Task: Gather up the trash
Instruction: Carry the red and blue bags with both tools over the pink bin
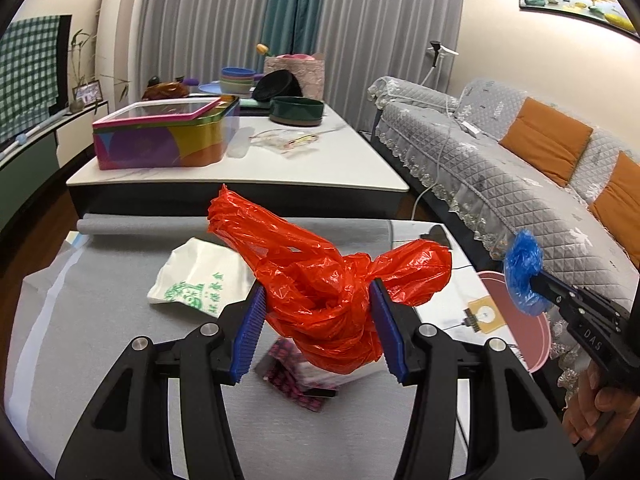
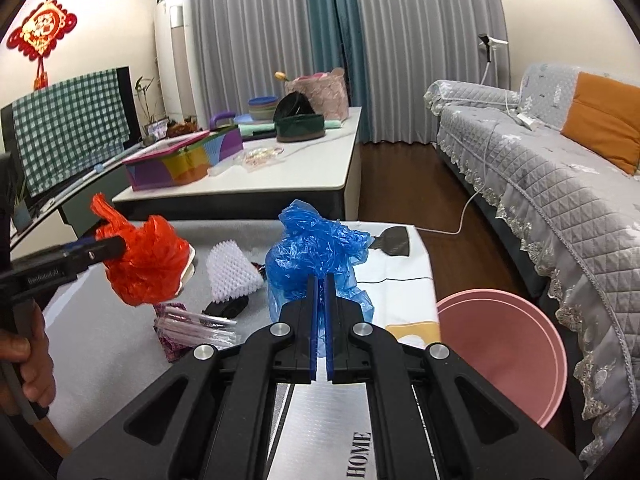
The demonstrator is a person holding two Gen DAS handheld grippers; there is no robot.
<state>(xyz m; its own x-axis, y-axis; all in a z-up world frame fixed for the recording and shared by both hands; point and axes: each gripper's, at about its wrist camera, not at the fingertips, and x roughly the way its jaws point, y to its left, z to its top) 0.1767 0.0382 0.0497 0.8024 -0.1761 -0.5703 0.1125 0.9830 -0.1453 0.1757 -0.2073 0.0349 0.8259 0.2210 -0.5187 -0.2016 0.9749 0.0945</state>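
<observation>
Aloft | left claw [image 1: 318, 320] grips red bag [image 1: 320, 280] | right claw [image 2: 321, 292] pinches blue bag [image 2: 312, 248]

The left claw [image 1: 318, 316] is held angled downward, its jaws partly apart and clamped on a red bag [image 1: 320, 280]; the right claw [image 2: 321, 320] is pinched nearly together on a blue bag [image 2: 316, 248]

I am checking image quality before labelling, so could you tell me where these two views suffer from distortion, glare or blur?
Left wrist view: strong fisheye bending with dark corners; the red bag in the left gripper is sharp, while the patterned packet beneath it is blurred. Right wrist view: the same curvature; glare on the silvery sheet below the right gripper, which pinches the blue bag.
</observation>
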